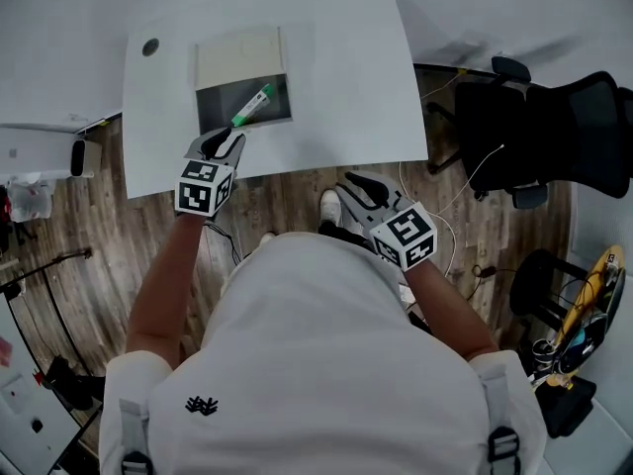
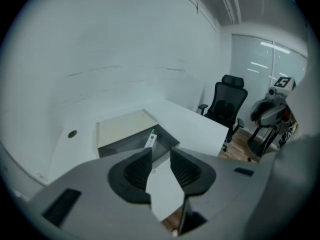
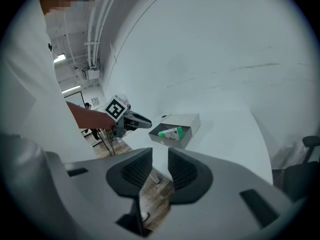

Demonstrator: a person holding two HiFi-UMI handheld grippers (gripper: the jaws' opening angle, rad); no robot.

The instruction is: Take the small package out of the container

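The container point(image 1: 240, 59) is a shallow box near the table's front edge, with a beige cover over its far half and a dark open near half. The small white package with a green end point(image 1: 253, 105) lies slanted in the open half. My left gripper point(image 1: 229, 140) hovers just in front of that opening, open, with nothing between its pads. In the left gripper view the package point(image 2: 151, 140) and the container point(image 2: 123, 128) lie straight ahead of the left gripper point(image 2: 161, 165). My right gripper point(image 1: 356, 182) is open and empty over the floor, off the table's front edge. In the right gripper view, the package point(image 3: 171, 132) shows inside the container point(image 3: 188, 124).
The white table point(image 1: 336, 77) has a round cable hole point(image 1: 150, 47) at its far left. A black office chair point(image 1: 554, 132) stands to the right of the table. Cables run over the wooden floor point(image 1: 465, 216) below my right gripper.
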